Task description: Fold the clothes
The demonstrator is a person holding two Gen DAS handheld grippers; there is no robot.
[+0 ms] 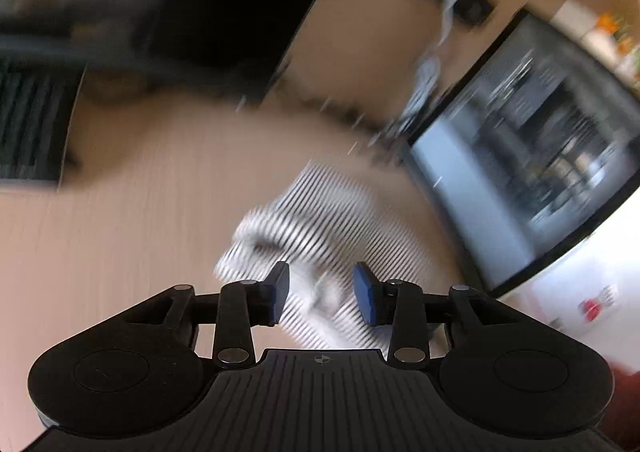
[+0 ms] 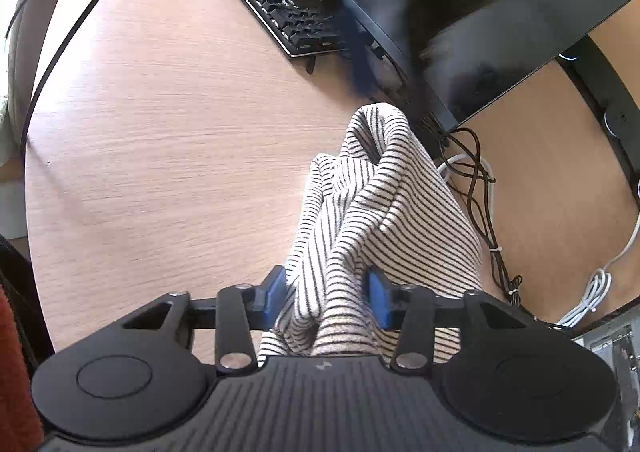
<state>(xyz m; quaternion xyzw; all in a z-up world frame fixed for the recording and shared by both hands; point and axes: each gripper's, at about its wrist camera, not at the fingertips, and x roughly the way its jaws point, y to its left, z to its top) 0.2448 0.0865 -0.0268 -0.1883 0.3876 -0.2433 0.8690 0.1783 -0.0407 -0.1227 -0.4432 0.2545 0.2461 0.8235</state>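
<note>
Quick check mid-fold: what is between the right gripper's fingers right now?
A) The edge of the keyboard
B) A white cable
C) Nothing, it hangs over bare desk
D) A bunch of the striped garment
D: in the right wrist view the striped garment is bunched up between the two blue pads of the right gripper, and drapes away from them over the wooden desk.

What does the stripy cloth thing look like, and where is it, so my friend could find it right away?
Look at the big light wooden desk with the black keyboard at its far side. Nearer, bunched between the blue pads of the right gripper, is the stripy garment. It is the only soft thing there: cream with thin dark stripes, all crumpled.
</note>
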